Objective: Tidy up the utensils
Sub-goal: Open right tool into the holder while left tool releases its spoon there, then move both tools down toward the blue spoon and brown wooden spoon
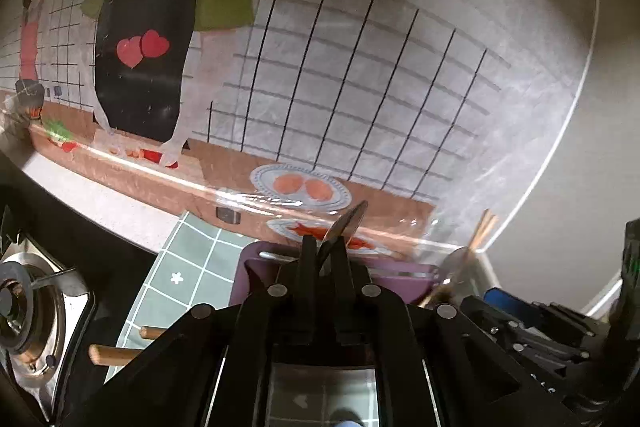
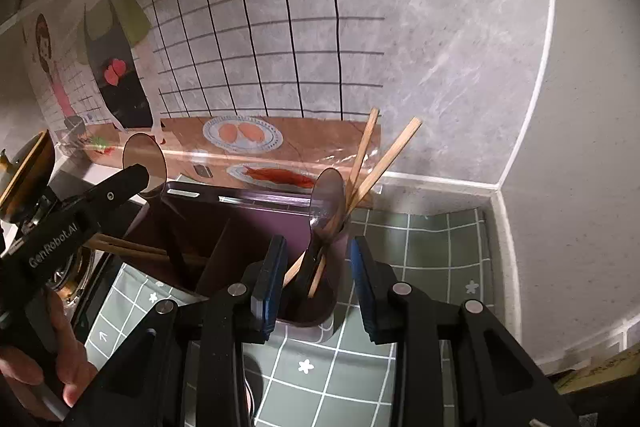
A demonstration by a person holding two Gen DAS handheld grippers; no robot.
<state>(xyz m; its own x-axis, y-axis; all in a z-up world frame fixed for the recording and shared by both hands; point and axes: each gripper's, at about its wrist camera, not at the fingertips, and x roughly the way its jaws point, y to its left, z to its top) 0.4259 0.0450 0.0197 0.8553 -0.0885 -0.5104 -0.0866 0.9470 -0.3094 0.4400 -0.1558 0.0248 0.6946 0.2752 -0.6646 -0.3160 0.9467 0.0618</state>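
- Left gripper [image 1: 323, 247] is clamped on a smoky translucent spoon [image 1: 347, 223]; from my left wrist feed the bowl sticks up past the fingertips, and the right wrist feed shows that same spoon's round bowl [image 2: 144, 163] raised above the left end of the purple utensil holder [image 2: 240, 201].
- Right gripper [image 2: 316, 277] has its blue-padded fingers [image 2: 272, 279] spread apart, 1 on each side of the holder's rounded right compartment, and I see nothing between them but the holder itself; whether the pads touch its wall, I cannot tell.
- That right compartment holds a second translucent spoon [image 2: 328, 203], bowl up, and 2 wooden chopsticks [image 2: 390, 157] leaning to the right, their tips above the rim.
- More wooden sticks [image 2: 132, 247] lie slanted in the holder's left compartment, behind a dark divider.
- On the left feed, 2 wooden handle ends [image 1: 116, 353] poke out beside the gripper body over a green grid-patterned mat [image 1: 192, 267] with white stars.
- The holder stands on that mat on the counter, near the corner where the grey marbled wall [image 2: 460, 27] meets the side wall.
- A gas burner [image 1: 24, 303] sits at the far left of the left feed.
- A cartoon kitchen poster [image 1: 152, 39] covers the wall behind the holder.
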